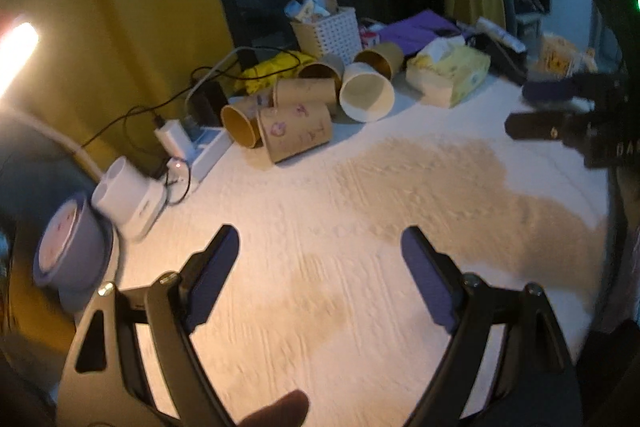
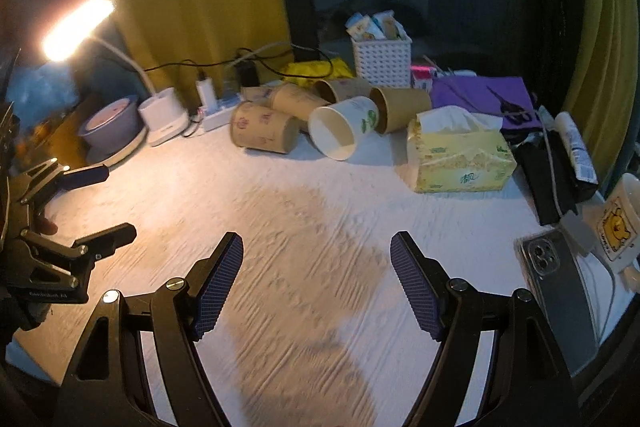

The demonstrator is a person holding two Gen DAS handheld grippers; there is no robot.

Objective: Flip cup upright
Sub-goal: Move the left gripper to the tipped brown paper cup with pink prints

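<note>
Several paper cups lie on their sides in a pile at the back of the white table (image 1: 320, 211). A white cup (image 1: 366, 91) (image 2: 344, 131) lies with its mouth toward me. A brown printed cup (image 1: 296, 133) (image 2: 264, 133) lies nearest on the left, with other brown cups (image 2: 400, 115) behind. My left gripper (image 1: 320, 247) is open and empty, well short of the pile; it also shows at the left edge of the right wrist view (image 2: 104, 203). My right gripper (image 2: 316, 251) is open and empty over the table; it shows at the right edge of the left wrist view (image 1: 540, 107).
A yellow tissue box (image 2: 460, 159) sits right of the cups, a white basket (image 2: 382, 61) behind them. A power strip with cables (image 2: 216, 117), a lamp base (image 2: 164, 121) and a purple bowl (image 2: 112, 125) are at left. A phone (image 2: 560, 287) and mug (image 2: 616, 223) are at right.
</note>
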